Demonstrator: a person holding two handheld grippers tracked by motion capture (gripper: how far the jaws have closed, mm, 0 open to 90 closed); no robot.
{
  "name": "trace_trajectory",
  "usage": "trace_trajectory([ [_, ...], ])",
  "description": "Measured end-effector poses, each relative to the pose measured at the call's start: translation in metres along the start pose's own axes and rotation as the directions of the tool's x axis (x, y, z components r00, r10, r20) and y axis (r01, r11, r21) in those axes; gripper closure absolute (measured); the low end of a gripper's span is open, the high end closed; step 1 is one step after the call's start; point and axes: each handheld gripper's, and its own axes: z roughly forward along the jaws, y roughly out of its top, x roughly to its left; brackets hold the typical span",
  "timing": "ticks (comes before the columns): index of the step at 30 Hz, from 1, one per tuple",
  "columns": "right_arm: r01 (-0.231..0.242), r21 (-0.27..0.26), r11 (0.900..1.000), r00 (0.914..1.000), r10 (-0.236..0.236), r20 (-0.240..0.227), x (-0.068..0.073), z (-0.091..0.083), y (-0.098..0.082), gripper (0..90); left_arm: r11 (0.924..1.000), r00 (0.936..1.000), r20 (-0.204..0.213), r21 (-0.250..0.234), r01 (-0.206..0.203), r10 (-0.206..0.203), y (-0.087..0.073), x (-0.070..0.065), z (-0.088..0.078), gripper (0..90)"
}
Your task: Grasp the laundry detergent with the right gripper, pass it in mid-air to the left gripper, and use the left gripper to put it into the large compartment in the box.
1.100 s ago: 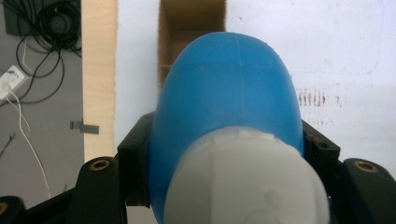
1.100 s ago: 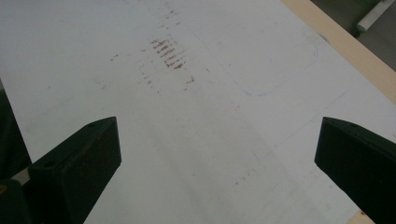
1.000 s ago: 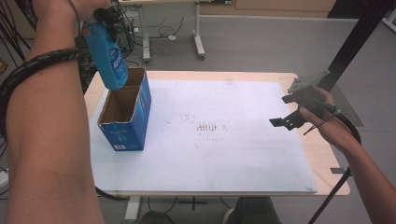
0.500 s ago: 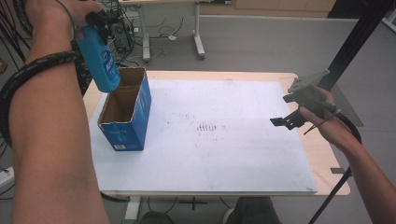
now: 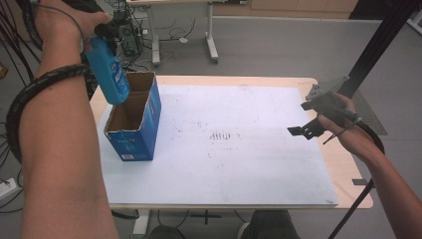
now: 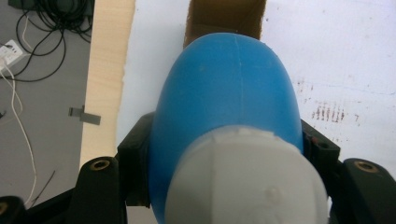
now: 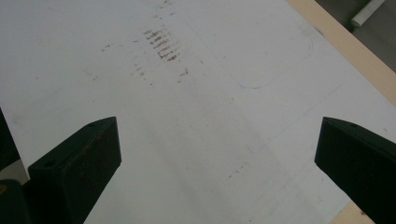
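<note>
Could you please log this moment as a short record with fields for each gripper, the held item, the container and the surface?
left gripper: shut on the blue bottle, white cap toward its camera
bottle position: tilted, base at the box's mouth
cardboard box: blue, top open, upright at the table's left
right gripper: open, holding nothing, over the white mat
table: light wood edge

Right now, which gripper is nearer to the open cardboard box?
Left. The left gripper holds the blue bottle just above the box, bottle bottom at its opening. The right gripper hangs open over the table's far right side, well away.
</note>
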Motion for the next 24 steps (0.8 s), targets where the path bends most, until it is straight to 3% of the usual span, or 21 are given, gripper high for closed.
trace_trajectory([
  [14,-0.003,0.008,1.0,1.0,0.003,0.0,0.001,0.002,-0.004,0.2,0.9998,0.9998,0.022,0.018,-0.002,0.001,-0.003,0.002,0.036,36.9],
  [24,-0.002,0.014,1.0,1.0,0.002,0.001,0.002,0.004,-0.004,0.2,0.9988,0.9995,0.016,0.042,-0.026,0.026,-0.01,0.002,0.067,36.9],
])
